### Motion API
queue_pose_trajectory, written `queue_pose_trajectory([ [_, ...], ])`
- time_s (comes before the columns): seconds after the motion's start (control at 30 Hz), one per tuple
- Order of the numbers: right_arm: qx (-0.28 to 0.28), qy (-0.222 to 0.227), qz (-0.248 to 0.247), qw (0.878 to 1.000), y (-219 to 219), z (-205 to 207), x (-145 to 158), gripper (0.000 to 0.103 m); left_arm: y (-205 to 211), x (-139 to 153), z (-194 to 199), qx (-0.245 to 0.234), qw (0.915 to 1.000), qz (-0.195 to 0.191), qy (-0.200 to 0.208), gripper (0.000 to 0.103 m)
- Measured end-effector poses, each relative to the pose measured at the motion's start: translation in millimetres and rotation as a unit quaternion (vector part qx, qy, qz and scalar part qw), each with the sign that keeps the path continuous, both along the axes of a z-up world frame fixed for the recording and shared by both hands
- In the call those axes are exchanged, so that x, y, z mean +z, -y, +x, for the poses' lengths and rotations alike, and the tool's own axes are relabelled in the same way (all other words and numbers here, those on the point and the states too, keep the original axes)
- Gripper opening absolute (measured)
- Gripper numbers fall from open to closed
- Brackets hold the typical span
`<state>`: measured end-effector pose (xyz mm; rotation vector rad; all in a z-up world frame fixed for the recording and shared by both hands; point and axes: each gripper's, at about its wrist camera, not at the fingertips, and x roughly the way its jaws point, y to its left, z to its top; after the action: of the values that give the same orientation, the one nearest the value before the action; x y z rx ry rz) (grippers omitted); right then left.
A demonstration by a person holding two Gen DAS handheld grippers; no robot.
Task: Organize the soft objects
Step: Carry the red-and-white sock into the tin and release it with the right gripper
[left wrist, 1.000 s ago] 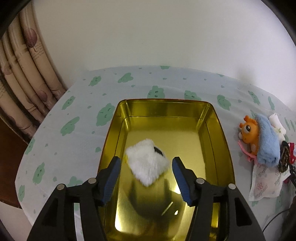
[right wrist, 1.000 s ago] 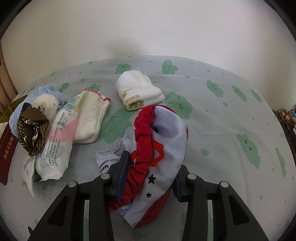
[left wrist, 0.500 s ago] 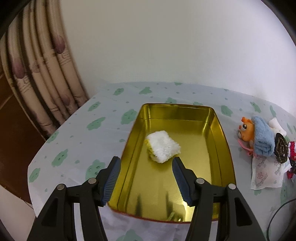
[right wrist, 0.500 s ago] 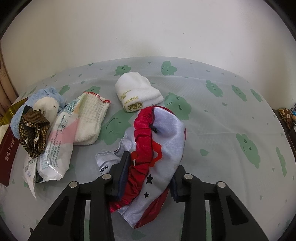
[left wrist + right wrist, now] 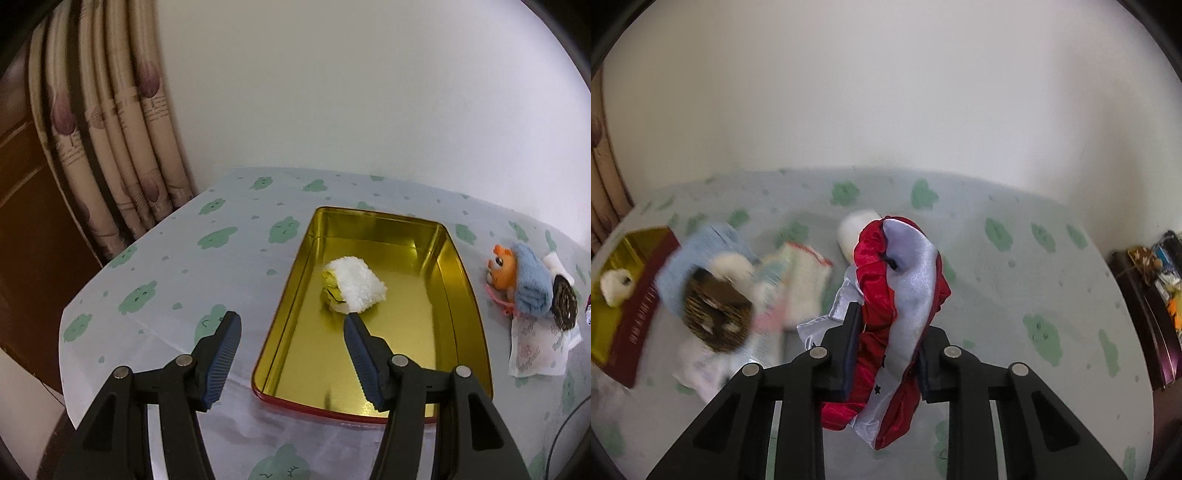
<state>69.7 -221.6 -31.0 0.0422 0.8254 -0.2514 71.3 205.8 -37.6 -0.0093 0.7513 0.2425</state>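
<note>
the right gripper [image 5: 886, 343] is clenched on a red and silver satin cloth [image 5: 901, 280]. its jaws have just been closing, and the shiny fabric is squeezed between the two dark pads. the cloth stands up in a bunched fold above the pads, and its lower end hangs free below them, above the tablecloth [image 5: 1015, 280].

the left gripper [image 5: 291, 325] is released, its ribbed blue pads wide apart with nothing between them. it hovers over the near left corner of a gold metal tray [image 5: 476, 332]; one pad is over the tablecloth and the other over the tray floor.

inside the tray, toward its far half, lies a white fluffy plush piece [image 5: 356, 282] with a bit of yellow at one end. it touches neither pad.

just to the right of the tray there is a small group of soft things: an orange plush toy [image 5: 500, 267], a rolled light blue towel [image 5: 532, 282] lying over it, a brown patterned fabric piece [image 5: 565, 306], and a flat printed plastic packet [image 5: 532, 350] under them. in the right wrist view this group is blurred; beside it lies a white knitted cloth with red edge [image 5: 807, 284], and a white rolled towel [image 5: 855, 230] is partly hidden behind the held cloth.

the tablecloth is pale with green cloud faces. a beige curtain [image 5: 122, 147] hangs at the left.
</note>
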Motion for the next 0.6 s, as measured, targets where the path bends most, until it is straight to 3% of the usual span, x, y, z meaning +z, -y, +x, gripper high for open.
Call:
queue_pose_trajectory([
  [0.17,0.057,0.024,0.018,0.998,-38,8,34,0.023,-12,-4,2,0.019,0.9995,-0.023,-0.012,0.059],
  [0.3,0.123,0.023,0.034,0.992,-87,18,44,0.023,-15,-4,1,0.027,0.9993,-0.023,-0.011,0.059],
  [0.5,0.221,-0.01,0.063,0.973,-175,33,28,0.023,-20,-5,-1,0.037,0.999,-0.02,-0.015,0.059],
  [0.6,0.258,-0.026,0.052,0.964,-214,36,14,0.023,-25,-6,0,0.045,0.9986,-0.025,-0.016,0.059],
])
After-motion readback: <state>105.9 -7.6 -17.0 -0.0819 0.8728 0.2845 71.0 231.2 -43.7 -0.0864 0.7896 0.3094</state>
